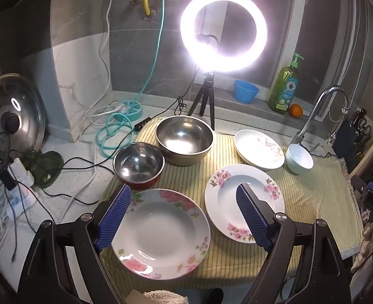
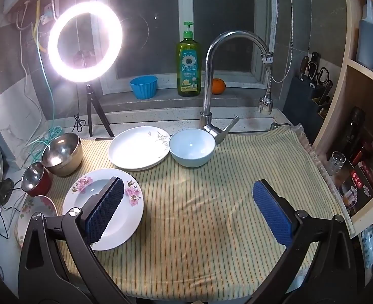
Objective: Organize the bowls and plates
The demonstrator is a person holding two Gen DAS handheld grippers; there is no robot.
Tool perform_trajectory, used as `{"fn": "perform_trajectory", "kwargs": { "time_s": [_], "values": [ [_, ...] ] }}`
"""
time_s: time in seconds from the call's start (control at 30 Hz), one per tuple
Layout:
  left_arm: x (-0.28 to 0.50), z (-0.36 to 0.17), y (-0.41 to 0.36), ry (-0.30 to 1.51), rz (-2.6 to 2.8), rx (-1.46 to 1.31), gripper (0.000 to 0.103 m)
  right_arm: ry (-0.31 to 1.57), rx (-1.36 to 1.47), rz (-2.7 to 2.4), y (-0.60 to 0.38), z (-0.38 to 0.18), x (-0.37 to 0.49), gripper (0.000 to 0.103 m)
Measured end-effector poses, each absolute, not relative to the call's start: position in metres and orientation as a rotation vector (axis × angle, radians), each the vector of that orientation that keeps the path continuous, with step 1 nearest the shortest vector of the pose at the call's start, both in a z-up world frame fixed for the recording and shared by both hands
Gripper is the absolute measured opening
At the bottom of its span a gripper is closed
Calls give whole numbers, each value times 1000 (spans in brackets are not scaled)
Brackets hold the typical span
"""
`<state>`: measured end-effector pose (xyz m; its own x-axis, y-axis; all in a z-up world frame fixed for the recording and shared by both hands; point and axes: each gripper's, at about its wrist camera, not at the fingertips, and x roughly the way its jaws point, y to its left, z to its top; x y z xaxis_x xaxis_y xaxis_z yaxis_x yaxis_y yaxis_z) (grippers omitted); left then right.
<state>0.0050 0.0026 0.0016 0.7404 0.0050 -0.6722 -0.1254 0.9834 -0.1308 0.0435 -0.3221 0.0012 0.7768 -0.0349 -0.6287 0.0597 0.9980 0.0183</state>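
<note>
1. Plates and bowls lie spread singly on a striped cloth (image 2: 211, 215) over the bench; nothing is stacked yet.
2. In the left wrist view: rose-rimmed plate (image 1: 161, 233) at 6 o'clock; pink-blossom plate (image 1: 227, 187) at 4 o'clock; plain sprig plate (image 1: 258, 149) at 2 o'clock, its rim just beside the pale blue bowl (image 1: 299, 158); large steel bowl (image 1: 185, 139) at 12 o'clock, close against the small steel bowl (image 1: 138, 164) with the red outside at 10 o'clock.
3. Left gripper (image 1: 183, 217): released, jaws spread wide, nothing between them; it hangs above the rose-rimmed plate, tilted downward.
4. Right gripper (image 2: 189, 210): released, jaws spread wide, empty; it hangs over bare cloth, with the pink-blossom plate (image 2: 125, 220) under its 9 o'clock finger and the pale blue bowl (image 2: 192, 149) at 12 o'clock.
5. Judgement: the task is at its start; the step in hand is most likely a first pick, probably a plate.
6. Recommended practice: approach a plate at its rim, one pad under the lip and one on top; the plates lie flat, so a steep angle risks skidding on the cloth.
7. Stack like with like; largest plate lowest, small steel bowl inside the large.
8. Hazard: the tap (image 2: 209, 81) stands just behind the pale blue bowl; lift clear of it.
</note>
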Motion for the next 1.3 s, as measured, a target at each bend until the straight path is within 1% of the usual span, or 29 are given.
{"fn": "perform_trajectory", "kwargs": {
  "time_s": [1.3],
  "values": [
    [4, 2, -1, 736, 76, -180, 86, 683, 43, -45, -323, 2, 43, 103]
  ]
}}
